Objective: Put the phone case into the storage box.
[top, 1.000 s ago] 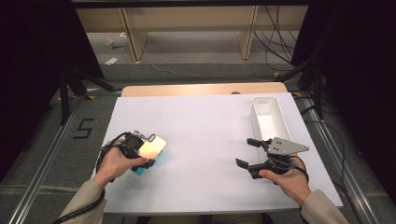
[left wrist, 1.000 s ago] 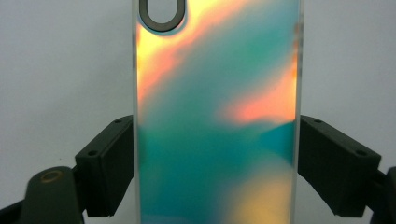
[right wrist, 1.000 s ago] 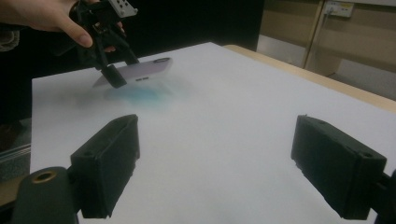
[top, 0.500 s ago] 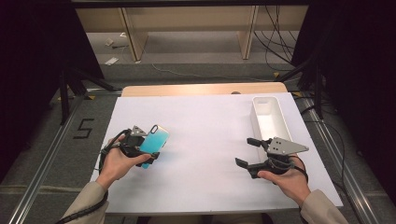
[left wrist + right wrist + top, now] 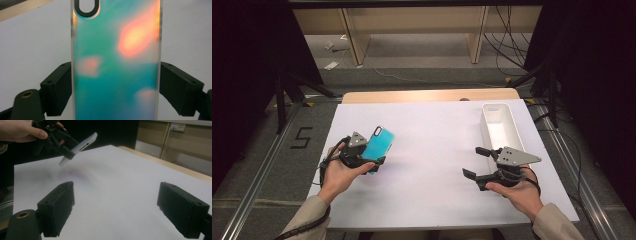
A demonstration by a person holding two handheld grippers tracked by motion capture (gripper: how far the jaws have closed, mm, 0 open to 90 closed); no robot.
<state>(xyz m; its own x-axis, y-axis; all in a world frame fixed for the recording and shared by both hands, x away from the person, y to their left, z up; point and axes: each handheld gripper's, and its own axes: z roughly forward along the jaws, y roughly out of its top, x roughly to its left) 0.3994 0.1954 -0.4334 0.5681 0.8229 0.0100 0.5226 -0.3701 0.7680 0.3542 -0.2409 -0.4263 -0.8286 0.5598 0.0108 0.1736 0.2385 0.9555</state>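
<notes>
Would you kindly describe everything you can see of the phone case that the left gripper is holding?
The phone case is a slim rectangle with a glossy, iridescent back, mostly teal with orange-pink glints, and pale translucent side edges. A dark-rimmed oval camera cutout sits near its far end. It looks like hard plastic. The left gripper clamps it by its two long edges, one black jaw on each. It is lifted off the white table cover, tilted with the far end higher.

Phone case point(image 5: 116, 62) cut off top and bottom in the left gripper view, bench point(image 5: 100, 195) beneath it blurred in the right gripper view
</notes>
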